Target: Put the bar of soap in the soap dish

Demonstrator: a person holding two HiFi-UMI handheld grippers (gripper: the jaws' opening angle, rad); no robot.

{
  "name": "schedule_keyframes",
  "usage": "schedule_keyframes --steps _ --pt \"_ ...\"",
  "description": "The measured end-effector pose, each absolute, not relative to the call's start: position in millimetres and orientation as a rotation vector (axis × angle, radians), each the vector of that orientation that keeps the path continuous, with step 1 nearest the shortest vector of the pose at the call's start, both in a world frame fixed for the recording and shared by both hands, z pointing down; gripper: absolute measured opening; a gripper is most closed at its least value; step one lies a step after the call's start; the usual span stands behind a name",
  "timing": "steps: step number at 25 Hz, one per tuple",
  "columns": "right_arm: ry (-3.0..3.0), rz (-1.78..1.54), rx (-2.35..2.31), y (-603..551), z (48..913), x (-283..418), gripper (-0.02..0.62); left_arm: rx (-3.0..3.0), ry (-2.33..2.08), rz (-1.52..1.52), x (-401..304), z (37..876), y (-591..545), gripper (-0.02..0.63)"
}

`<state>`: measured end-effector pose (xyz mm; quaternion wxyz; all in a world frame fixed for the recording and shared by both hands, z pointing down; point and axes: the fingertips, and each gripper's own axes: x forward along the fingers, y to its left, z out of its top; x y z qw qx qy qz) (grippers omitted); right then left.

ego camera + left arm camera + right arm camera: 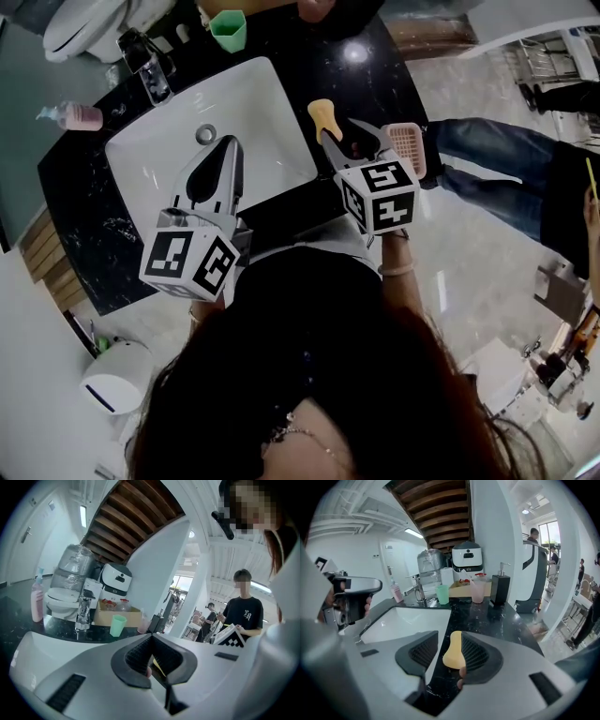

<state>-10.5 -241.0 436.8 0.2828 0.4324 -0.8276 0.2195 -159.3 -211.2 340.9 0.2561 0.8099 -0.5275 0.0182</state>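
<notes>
The orange bar of soap stands between the jaws of my right gripper, over the black counter just right of the sink. It leans on the right pad, with a clear gap to the left pad, so the jaws are open. The pink soap dish sits on the counter just right of this gripper; the right gripper view does not show it. My left gripper hovers over the white basin, its tips together and nothing in it.
A chrome tap, a green cup and a pink bottle stand at the back of the counter. A black dispenser and a pink cup are further along. A person in jeans stands to the right.
</notes>
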Motion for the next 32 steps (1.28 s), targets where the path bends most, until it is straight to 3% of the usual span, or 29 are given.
schedule_keyframes --steps 32 --pt "-1.912 0.787 1.060 -276.6 513.9 -15.9 0.187 2.028 -1.414 0.095 -191.2 402.0 -258.4 -0.005"
